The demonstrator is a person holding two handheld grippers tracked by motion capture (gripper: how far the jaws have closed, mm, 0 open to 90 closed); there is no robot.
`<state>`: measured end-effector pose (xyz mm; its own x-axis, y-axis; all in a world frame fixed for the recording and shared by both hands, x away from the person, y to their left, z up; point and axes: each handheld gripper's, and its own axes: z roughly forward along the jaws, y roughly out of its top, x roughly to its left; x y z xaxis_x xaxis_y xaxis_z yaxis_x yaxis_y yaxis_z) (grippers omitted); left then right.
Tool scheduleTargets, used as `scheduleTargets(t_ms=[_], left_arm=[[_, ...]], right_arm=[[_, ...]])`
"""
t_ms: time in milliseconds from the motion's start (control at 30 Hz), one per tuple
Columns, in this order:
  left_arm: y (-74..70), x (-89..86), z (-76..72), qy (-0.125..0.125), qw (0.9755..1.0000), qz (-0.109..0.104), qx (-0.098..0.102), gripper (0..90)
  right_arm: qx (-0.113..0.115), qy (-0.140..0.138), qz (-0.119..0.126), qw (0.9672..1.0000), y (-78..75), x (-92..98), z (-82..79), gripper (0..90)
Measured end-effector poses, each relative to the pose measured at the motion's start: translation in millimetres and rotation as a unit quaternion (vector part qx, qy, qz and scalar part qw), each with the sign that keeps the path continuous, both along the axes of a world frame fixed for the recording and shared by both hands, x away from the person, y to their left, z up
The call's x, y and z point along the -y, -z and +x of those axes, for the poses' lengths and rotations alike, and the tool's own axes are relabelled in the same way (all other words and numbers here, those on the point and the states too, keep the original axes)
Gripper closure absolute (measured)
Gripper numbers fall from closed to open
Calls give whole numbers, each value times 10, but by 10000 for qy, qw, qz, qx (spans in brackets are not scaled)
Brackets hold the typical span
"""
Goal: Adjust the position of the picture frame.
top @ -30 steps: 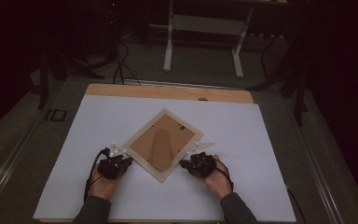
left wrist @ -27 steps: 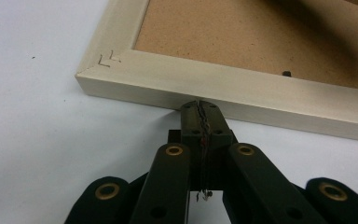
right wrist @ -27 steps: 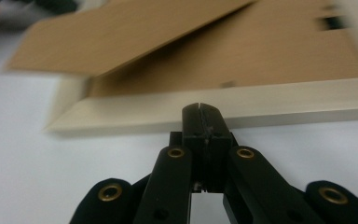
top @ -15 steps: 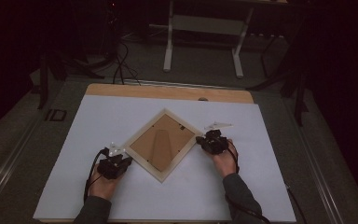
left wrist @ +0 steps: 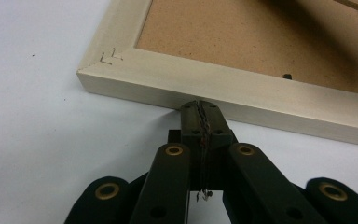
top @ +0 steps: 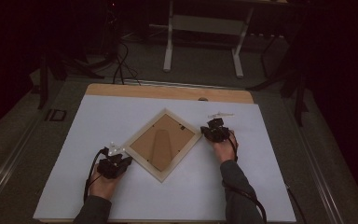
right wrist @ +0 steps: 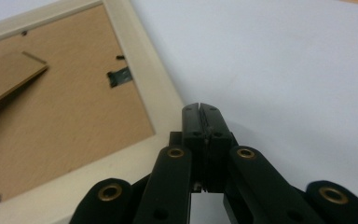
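Frame (top: 163,144): face-down, set diamond-wise mid-counter (top: 270,186); left tongs (left wrist: 200,106) pressed together, tips against frame's lower-left edge; right tongs (right wrist: 200,108) pressed together, empty, at frame's right corner; likely nudging: push evenly, tips low; right tongs have moved from lower-right edge up to that corner.

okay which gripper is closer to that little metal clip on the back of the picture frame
Right. The right gripper, jaws closed, sits at the frame's edge just beside the metal clip. The left gripper presses the frame's opposite outer edge.
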<state>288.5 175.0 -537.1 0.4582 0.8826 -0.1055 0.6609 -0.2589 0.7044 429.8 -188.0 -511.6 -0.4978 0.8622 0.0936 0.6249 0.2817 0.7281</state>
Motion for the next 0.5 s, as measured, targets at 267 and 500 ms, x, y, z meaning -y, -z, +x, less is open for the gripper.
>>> scheduleTargets(t_ms=[267, 500], left_arm=[[-3, 8, 10, -50, 9998, -136, -98, 900], [-5, 54, 32, 25, 9998, -150, -125, 900]], right_arm=[[-164, 116, -116, 9997, 57, -7, 143, 898], [-396, 148, -148, 9990, 117, 28, 175, 899]])
